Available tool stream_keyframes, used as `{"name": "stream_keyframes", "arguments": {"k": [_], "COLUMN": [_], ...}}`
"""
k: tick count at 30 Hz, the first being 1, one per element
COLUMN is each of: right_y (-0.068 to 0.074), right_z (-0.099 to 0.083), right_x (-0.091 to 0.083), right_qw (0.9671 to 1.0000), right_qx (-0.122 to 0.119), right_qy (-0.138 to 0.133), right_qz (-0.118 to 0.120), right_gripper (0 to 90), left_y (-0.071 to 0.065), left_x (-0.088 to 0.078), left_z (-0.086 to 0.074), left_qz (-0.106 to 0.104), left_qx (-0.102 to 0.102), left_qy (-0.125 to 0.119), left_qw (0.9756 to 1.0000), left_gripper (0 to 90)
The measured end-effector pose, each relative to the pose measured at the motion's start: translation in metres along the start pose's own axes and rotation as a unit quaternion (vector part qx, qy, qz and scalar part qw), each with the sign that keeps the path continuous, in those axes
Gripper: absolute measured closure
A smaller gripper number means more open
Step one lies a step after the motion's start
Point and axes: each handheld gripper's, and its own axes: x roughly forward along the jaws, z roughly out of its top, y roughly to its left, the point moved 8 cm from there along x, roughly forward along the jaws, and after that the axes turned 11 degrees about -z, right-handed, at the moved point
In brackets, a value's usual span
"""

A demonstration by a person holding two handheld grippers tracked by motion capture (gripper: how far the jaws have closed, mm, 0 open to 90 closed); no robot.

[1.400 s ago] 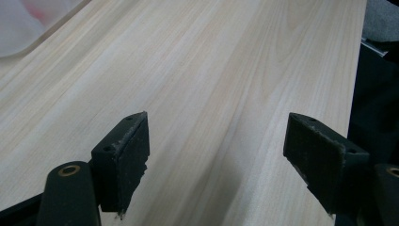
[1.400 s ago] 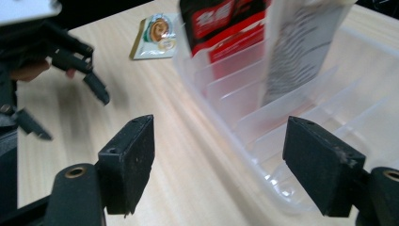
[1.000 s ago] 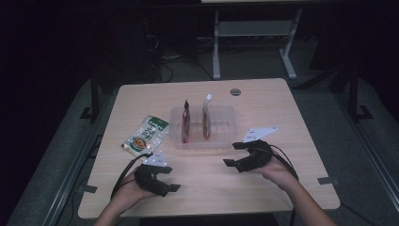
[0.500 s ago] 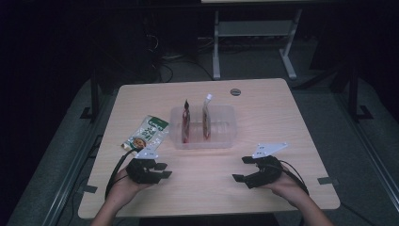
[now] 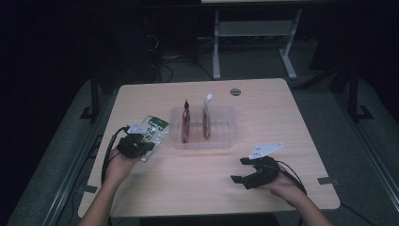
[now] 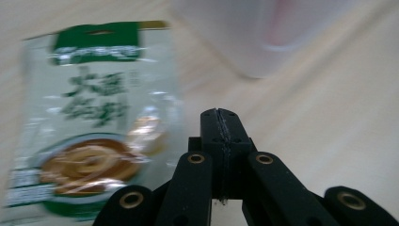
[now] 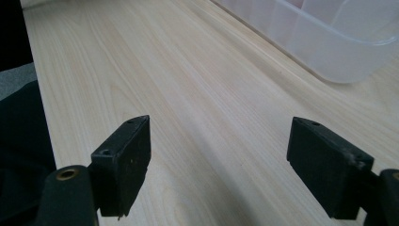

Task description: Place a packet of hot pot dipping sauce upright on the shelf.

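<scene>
The room was dim, with most of the light falling on a pale wood-grain table (image 5: 263, 103) that had a round grey cable cap (image 5: 235, 91) near its far edge. Grey carpet (image 5: 339, 113) covered the floor around it. Beyond stood a white metal frame (image 5: 249, 33) with splayed feet, dark cables (image 5: 164, 59) lay on the floor, and the far background was lost in black

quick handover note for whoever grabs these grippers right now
Left gripper: jaws have just closed, shut on nothing, beside the green sauce packet.
Right gripper: open, empty, over bare table.
Packet lies flat on the table, left of the clear bin.
Done: two pouches stand in the bin.
Left: probably grip the green packet and put it in the bin.
</scene>
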Motion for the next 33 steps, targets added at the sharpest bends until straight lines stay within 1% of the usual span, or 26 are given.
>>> {"name": "stream_keyframes", "arguments": {"k": [1, 2, 3, 5, 6, 8, 9, 11, 12, 13, 15, 16, 19, 23, 25, 26, 28, 32, 33], "right_y": [0.000, 0.000, 0.000, -0.001, -0.001, -0.001, -0.001, -0.001, -0.001, -0.001, -0.001, 0.000, 0.000, 0.001, 0.002, 0.002, 0.002, 0.000, 0.000], "right_z": [0.000, -0.001, -0.001, -0.001, -0.001, -0.002, -0.002, -0.003, -0.003, -0.003, -0.004, -0.004, -0.005, -0.005, -0.005, -0.005, -0.006, -0.006, -0.006], "right_x": [0.000, 0.000, 0.000, 0.001, 0.001, 0.002, 0.002, 0.003, 0.004, 0.005, 0.006, 0.006, 0.007, 0.007, 0.007, 0.007, 0.006, 0.005, 0.005], "right_qw": [1.0000, 1.0000, 1.0000, 1.0000, 1.0000, 1.0000, 1.0000, 0.9999, 0.9999, 0.9999, 0.9999, 0.9999, 0.9998, 0.9997, 0.9997, 0.9997, 0.9997, 0.9998, 0.9998], "right_qx": [0.000, 0.000, 0.001, -0.002, -0.002, -0.001, -0.001, -0.002, -0.003, -0.004, -0.006, -0.006, -0.007, -0.010, -0.013, -0.012, -0.013, -0.010, -0.010], "right_qy": [0.001, 0.002, 0.003, 0.004, 0.004, 0.006, 0.007, 0.010, 0.011, 0.012, 0.014, 0.015, 0.018, 0.021, 0.020, 0.019, 0.020, 0.019, 0.018], "right_qz": [0.000, 0.001, 0.002, 0.002, 0.002, 0.003, 0.003, 0.003, 0.003, 0.002, 0.004, 0.004, 0.004, 0.006, 0.007, 0.007, 0.007, 0.006, 0.005], "right_gripper": [21.8, 22.0, 22.0, 22.1, 22.2, 22.3, 22.3, 22.4, 22.4, 22.4, 22.4, 22.4, 22.4, 22.7, 22.7, 22.7, 22.7, 22.7, 22.7], "left_y": [0.009, 0.014, 0.020, 0.032, 0.038, 0.045, 0.049, 0.054, 0.056, 0.057, 0.059, 0.060, 0.061, 0.059, 0.058, 0.058, 0.058, 0.059, 0.060], "left_x": [0.000, 0.000, 0.001, 0.004, 0.006, 0.010, 0.013, 0.020, 0.024, 0.026, 0.028, 0.028, 0.029, 0.029, 0.027, 0.025, 0.021, 0.011, 0.009], "left_z": [0.001, 0.002, 0.003, 0.005, 0.007, 0.008, 0.008, 0.004, 0.000, -0.001, -0.003, -0.003, -0.005, -0.009, -0.012, -0.014, -0.018, -0.029, -0.032], "left_qz": [0.011, 0.020, 0.024, 0.038, 0.040, 0.046, 0.045, 0.048, 0.051, 0.052, 0.052, 0.058, 0.059, 0.068, 0.065, 0.060, 0.053, 0.049, 0.048], "left_qx": [-0.001, -0.002, -0.010, -0.017, -0.022, -0.026, -0.031, -0.037, -0.044, -0.047, -0.047, -0.045, -0.044, -0.034, -0.032, -0.033, -0.033, -0.034, -0.038], "left_qy": [0.002, 0.001, 0.000, 0.003, 0.002, 0.002, 0.001, 0.011, 0.021, 0.023, 0.026, 0.029, 0.033, 0.052, 0.060, 0.066, 0.071, 0.079, 0.079], "left_qw": [0.9999, 0.9998, 0.9997, 0.9991, 0.9990, 0.9986, 0.9985, 0.9981, 0.9975, 0.9972, 0.9972, 0.9969, 0.9967, 0.9958, 0.9956, 0.9955, 0.9955, 0.9951, 0.9950], "left_gripper": [89.8, 89.8, 89.8, 89.9, 89.8, 89.8, 89.8, 89.9, 89.9, 89.8, 89.9, 90.0, 90.0, 90.0, 90.0, 90.0, 90.0, 90.0, 90.0]}}
